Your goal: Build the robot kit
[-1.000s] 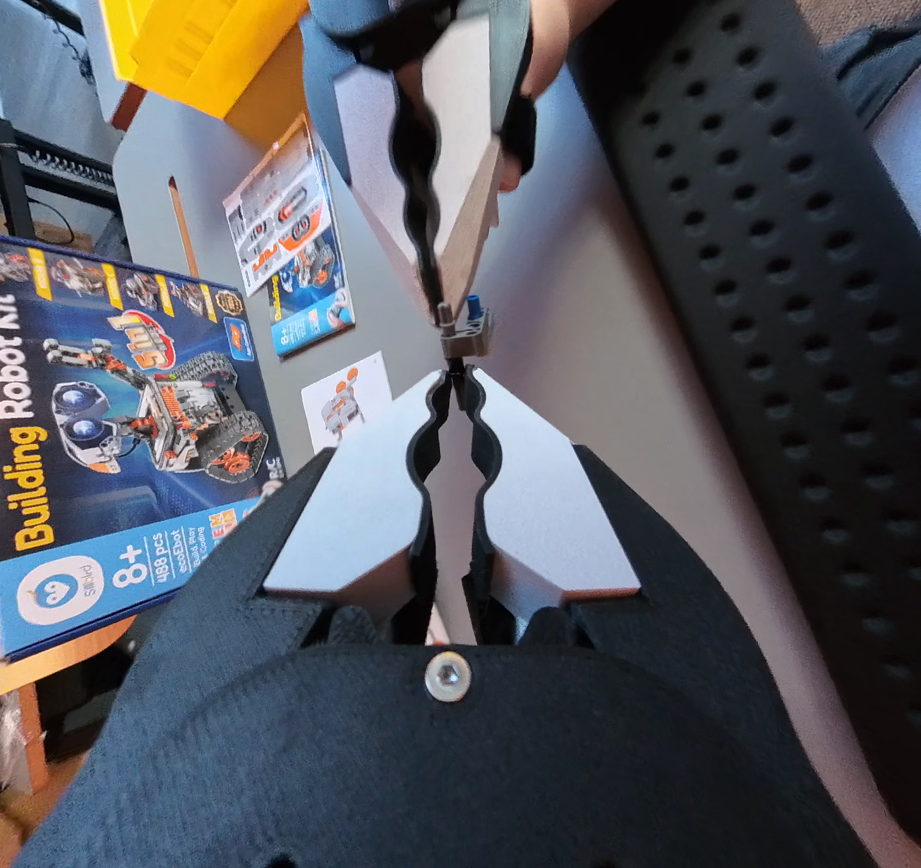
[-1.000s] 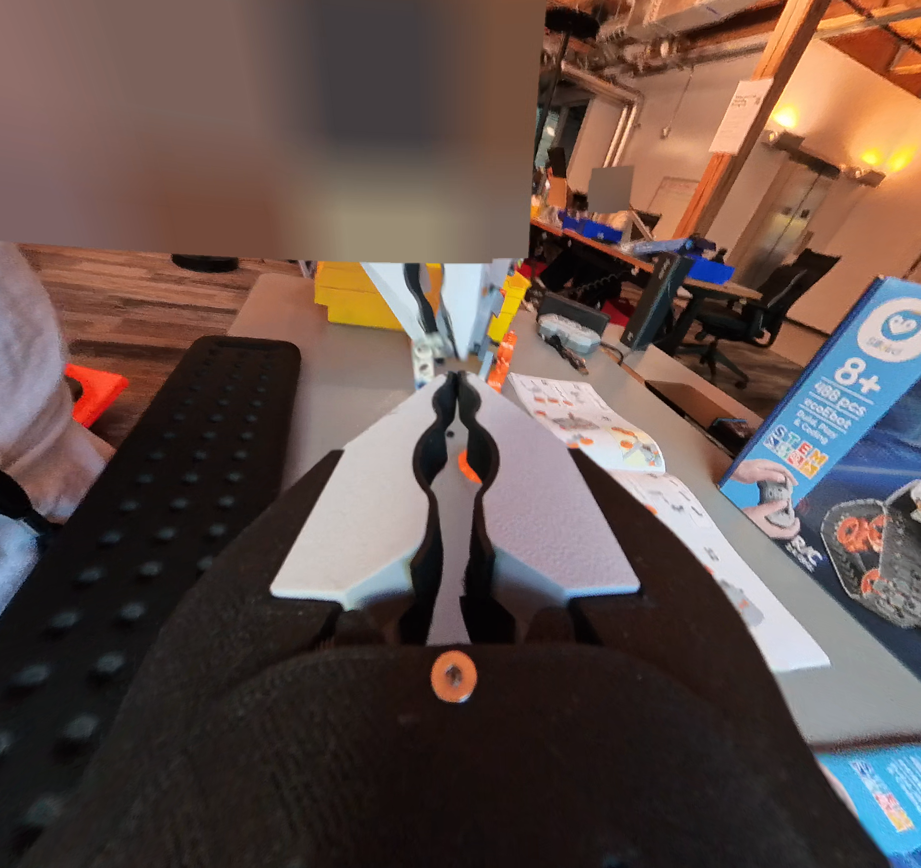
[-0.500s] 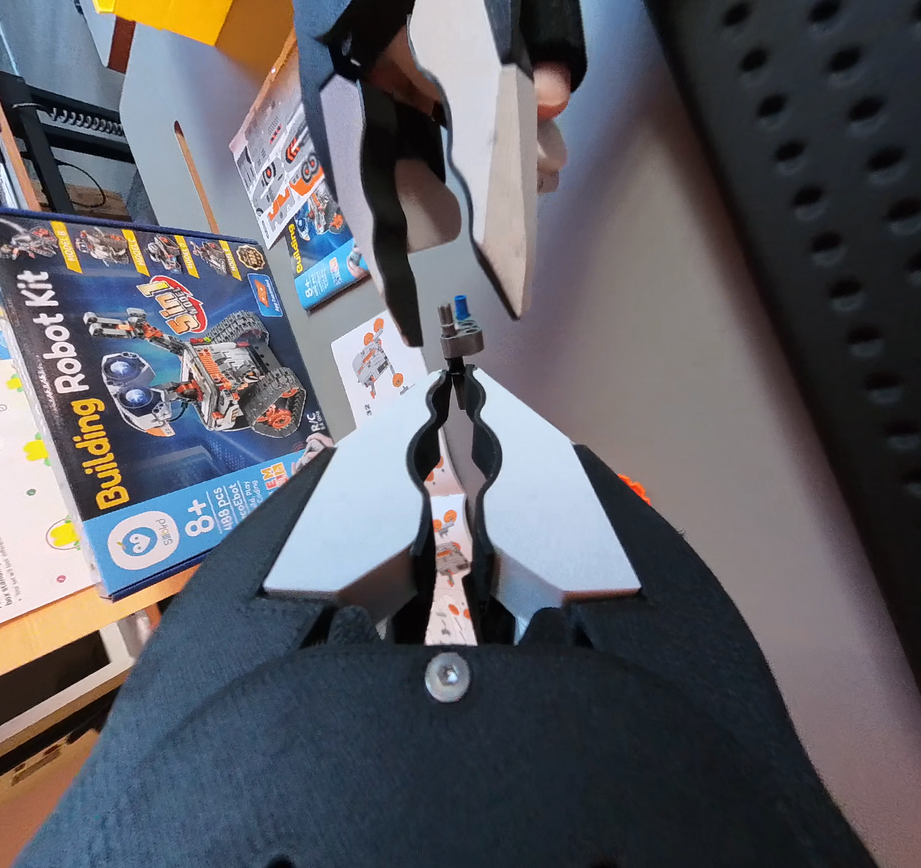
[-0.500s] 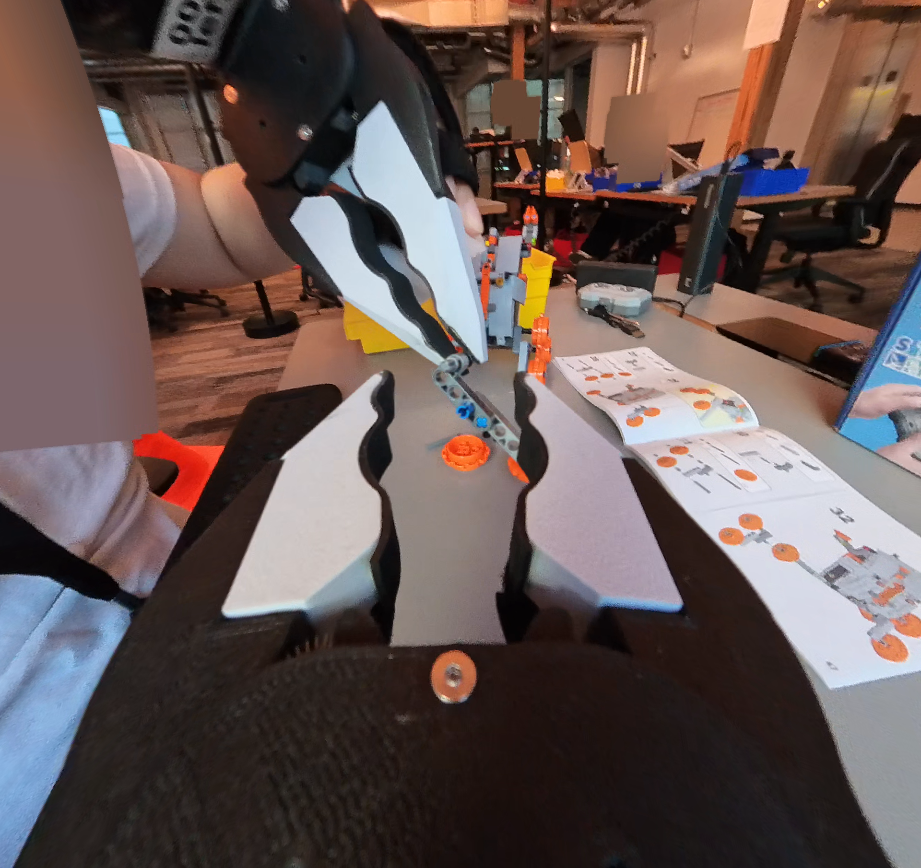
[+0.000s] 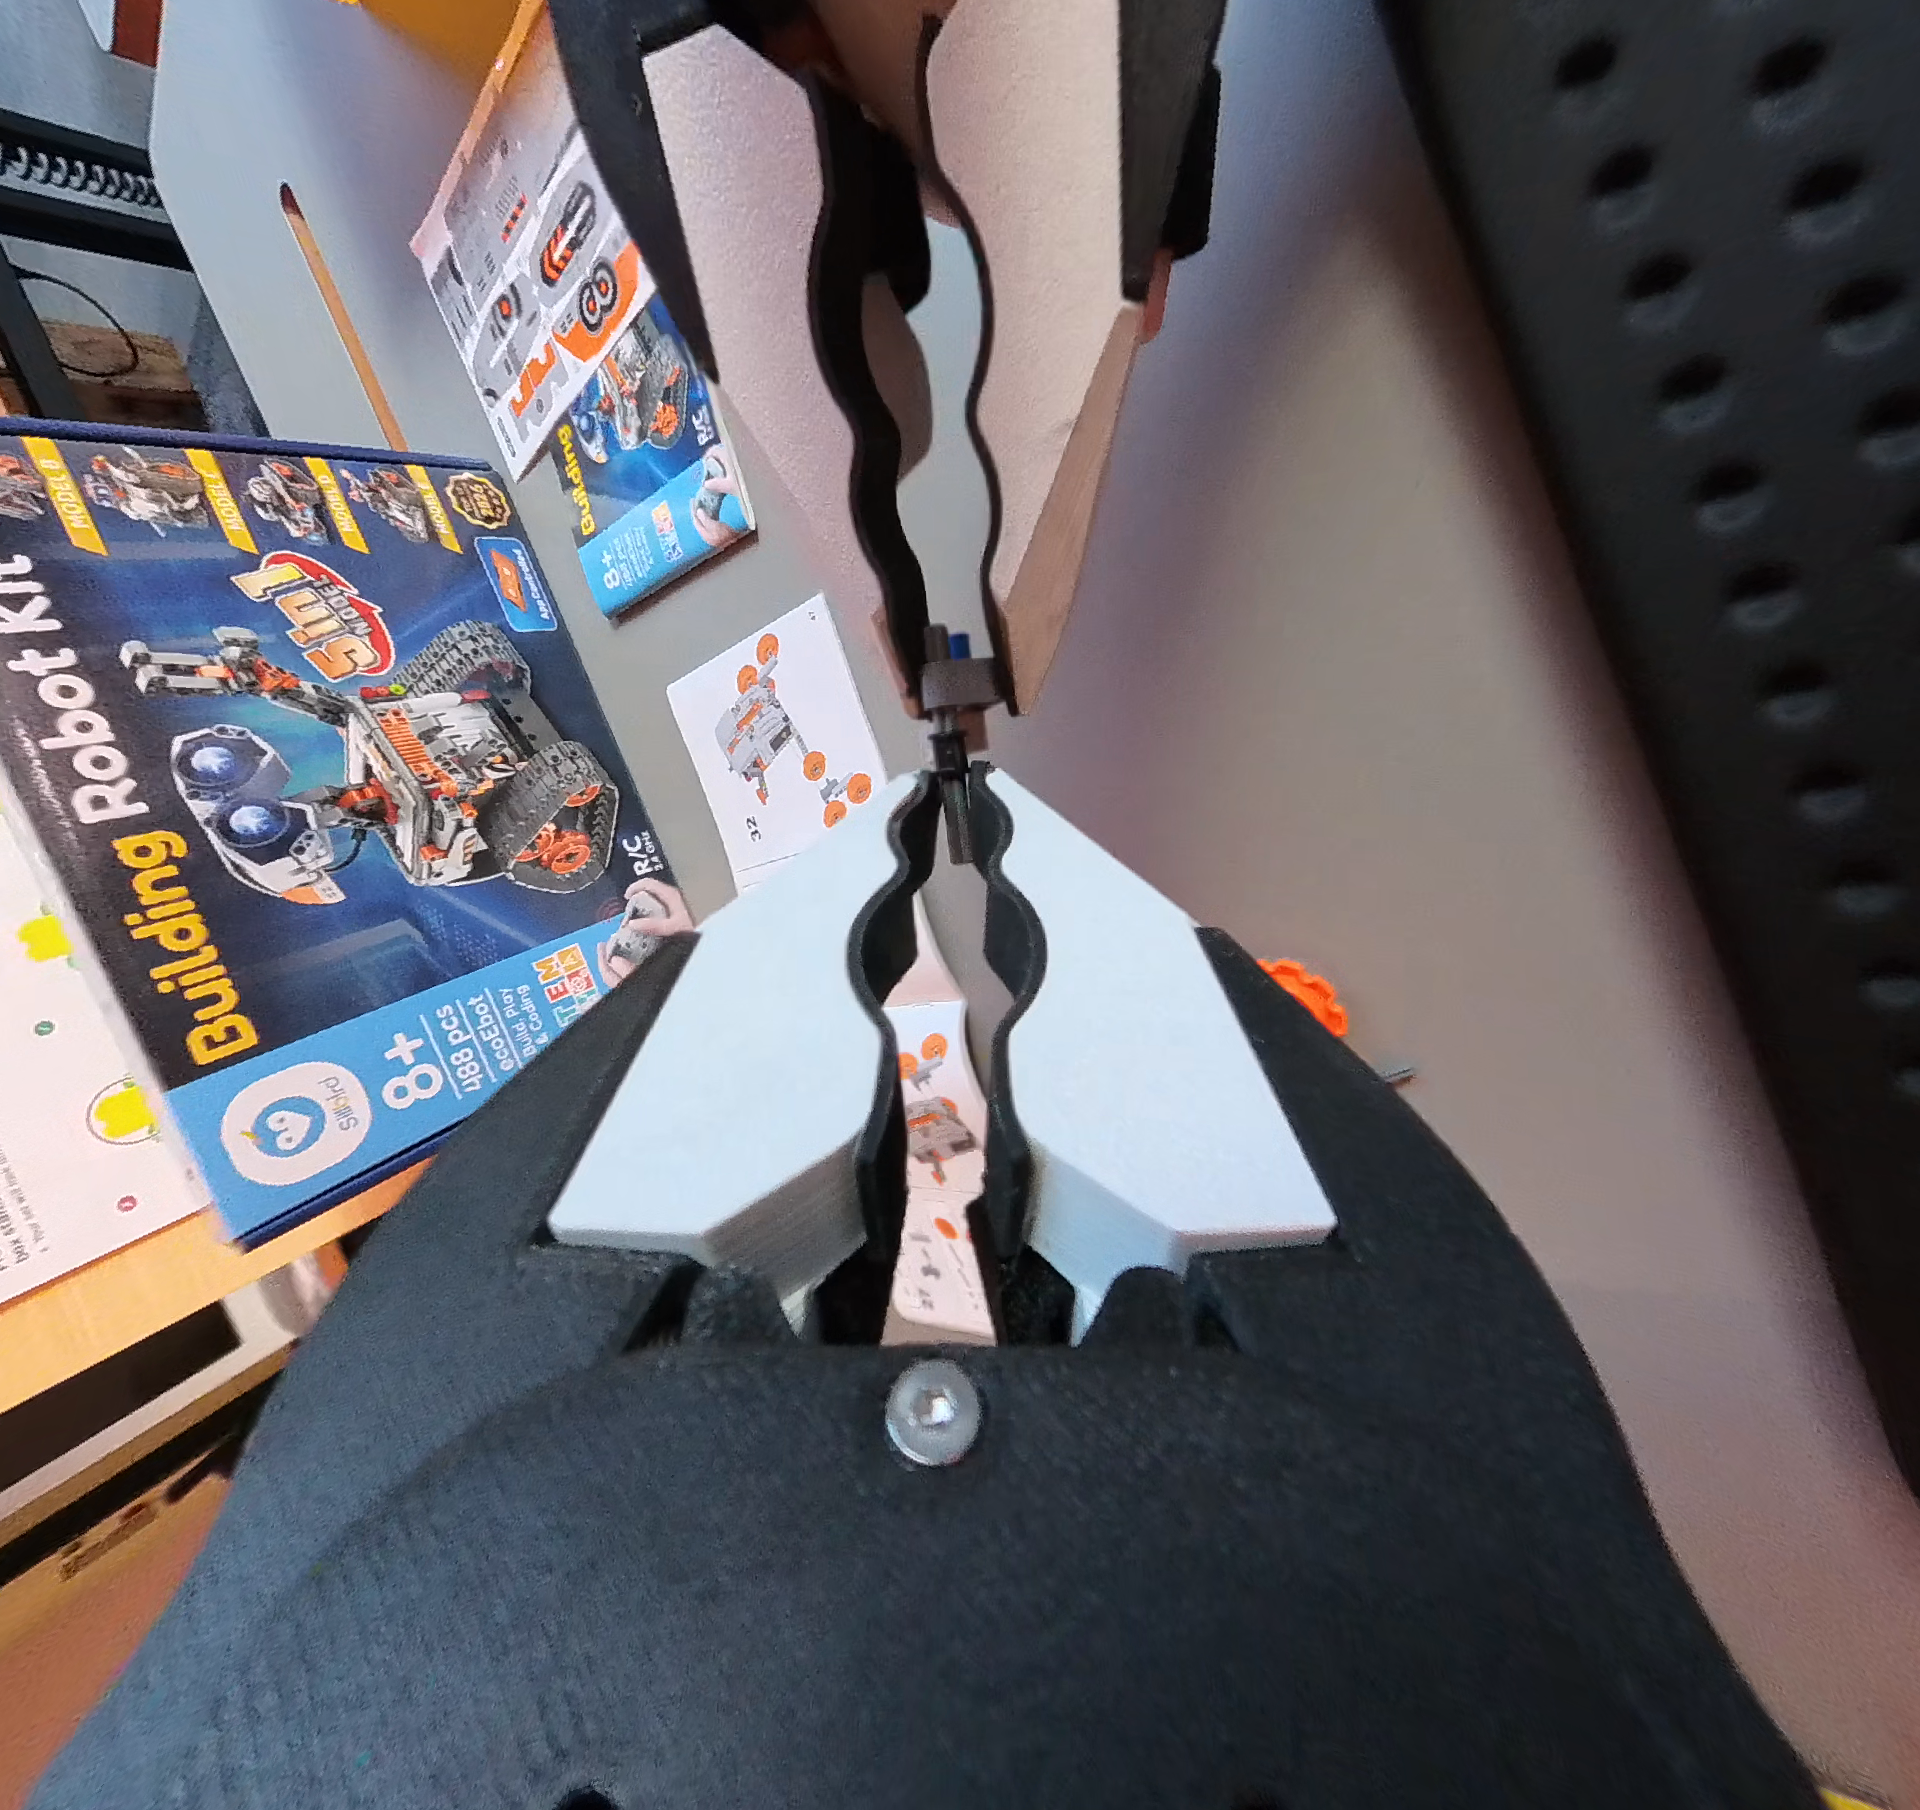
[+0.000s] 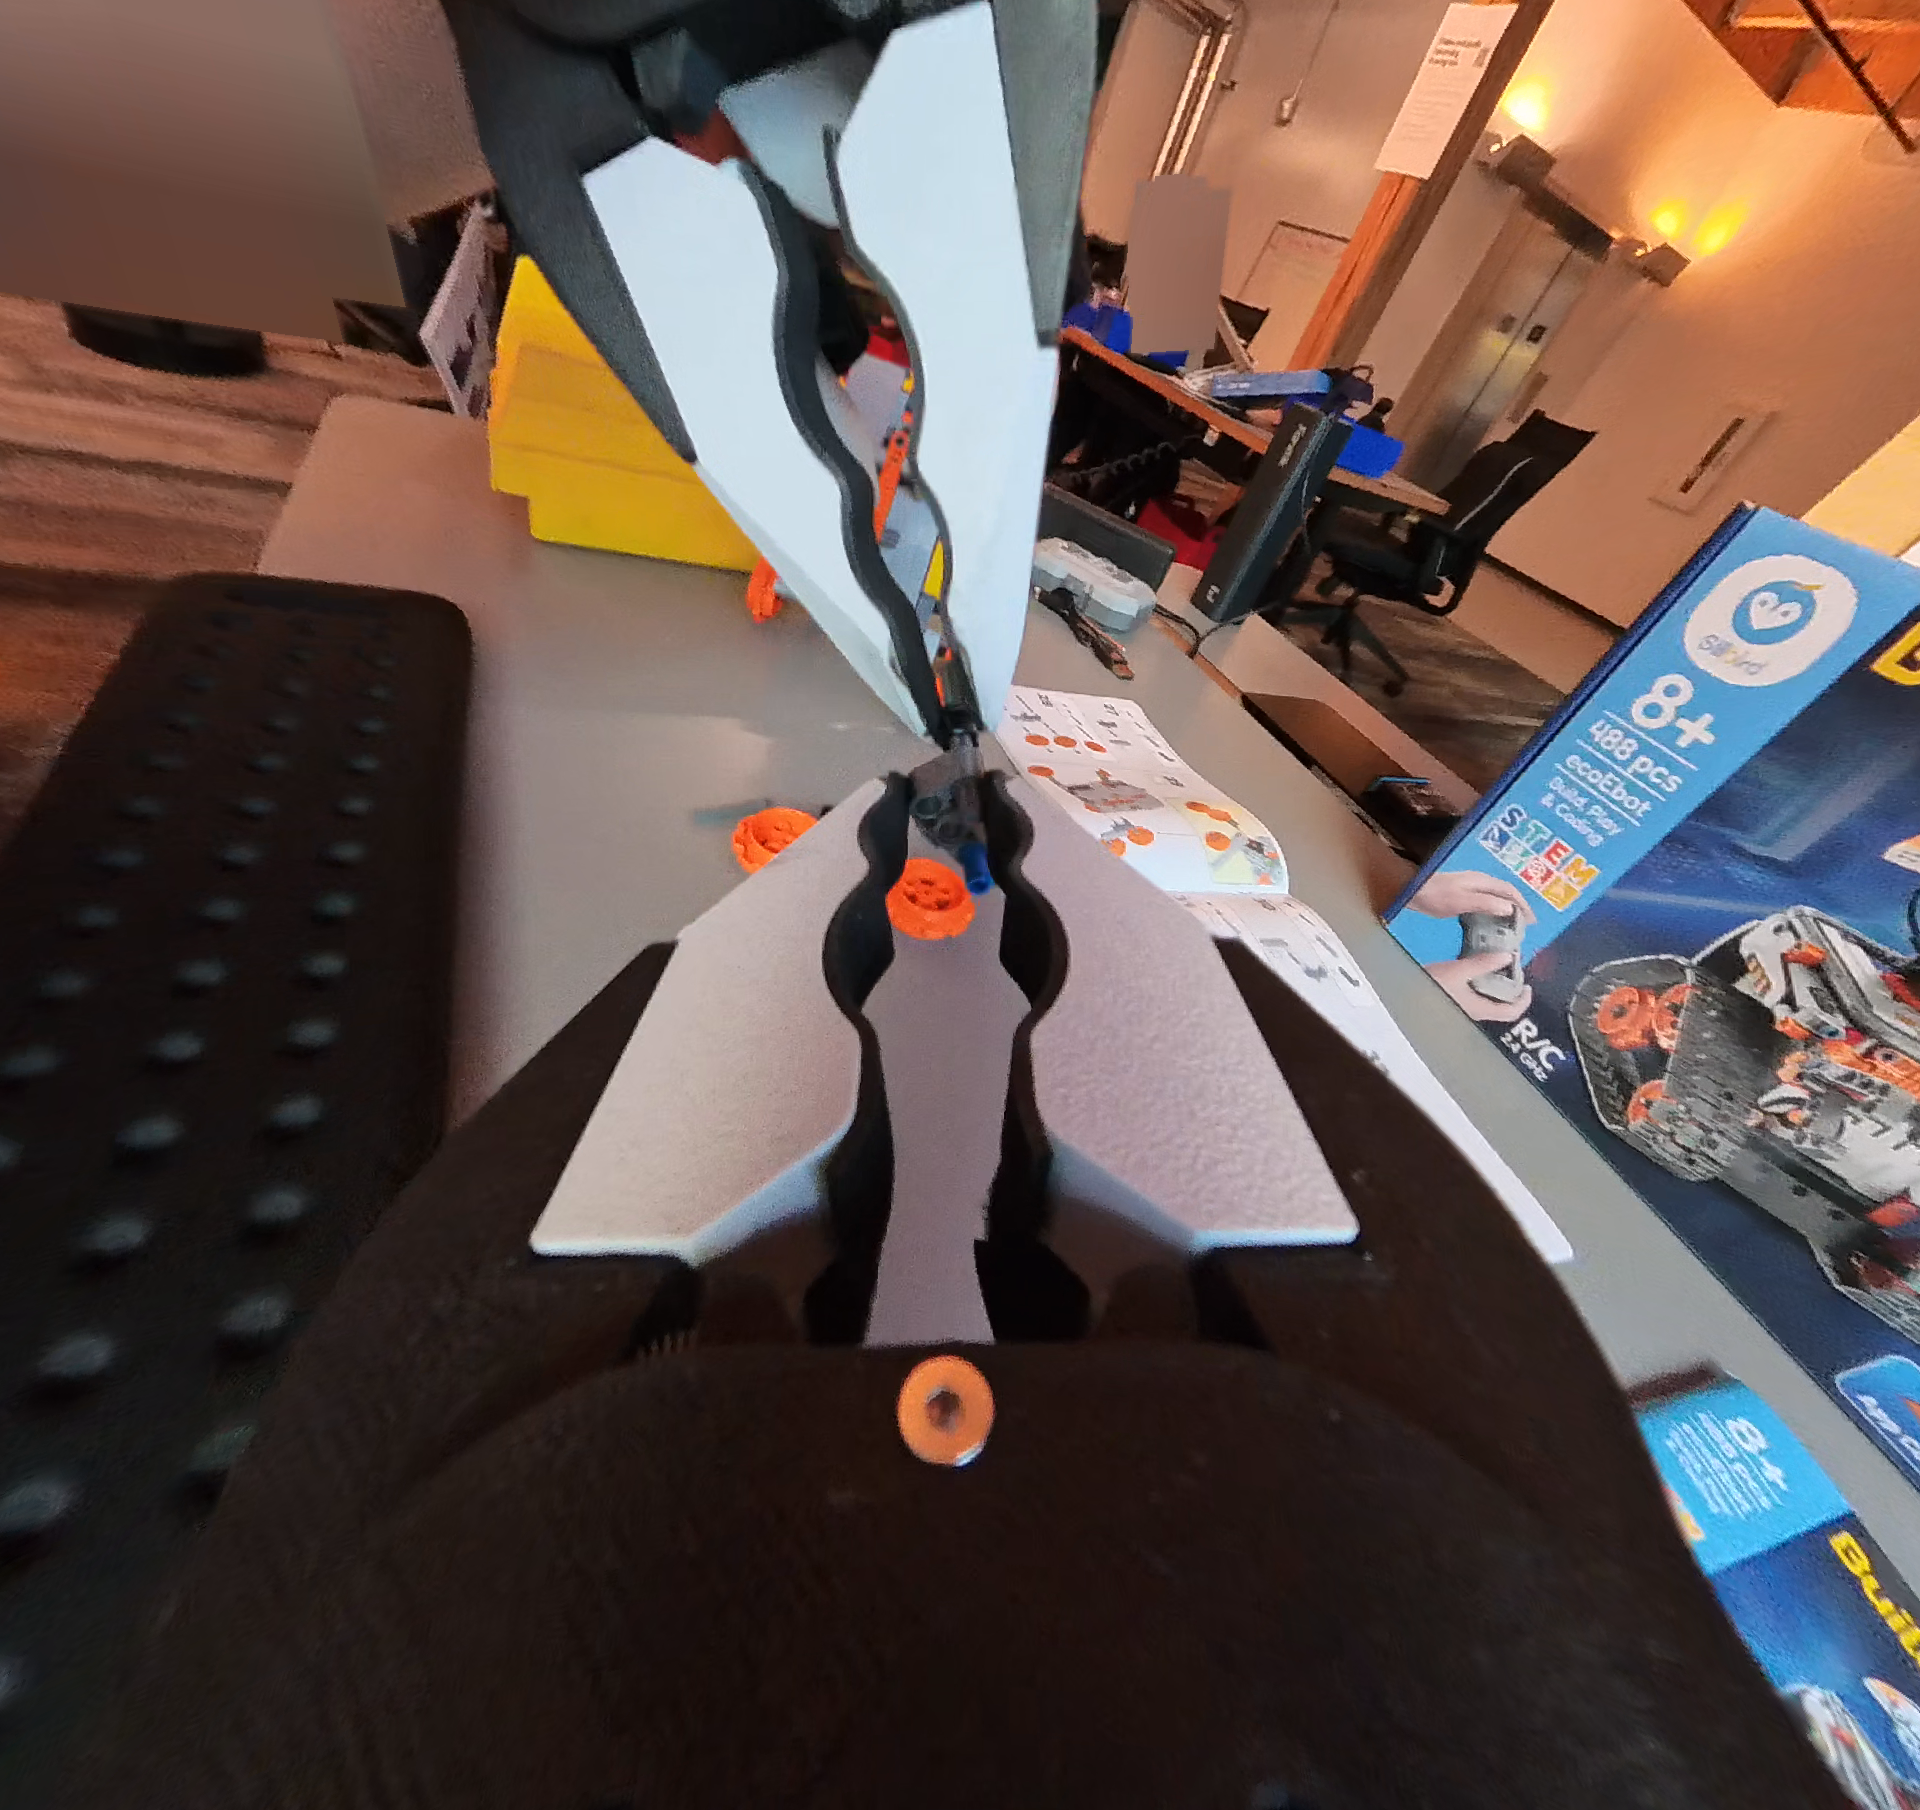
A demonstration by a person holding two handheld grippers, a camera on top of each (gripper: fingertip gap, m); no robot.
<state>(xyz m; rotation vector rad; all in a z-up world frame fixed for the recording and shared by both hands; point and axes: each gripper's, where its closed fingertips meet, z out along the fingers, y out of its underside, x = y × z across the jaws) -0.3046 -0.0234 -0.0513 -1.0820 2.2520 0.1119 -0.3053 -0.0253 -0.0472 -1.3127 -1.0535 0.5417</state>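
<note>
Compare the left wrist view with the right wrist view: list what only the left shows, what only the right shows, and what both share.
Only the left wrist view: the left gripper seen from behind, shut on a black pin, and a sticker sheet.

Only the right wrist view: the right gripper seen from behind, shut on a grey beam, two orange wheels, yellow bins and an office beyond.

Both: the two grippers tip to tip, the blue kit box, the open instruction booklet, the grey table and the black perforated mat.
</note>
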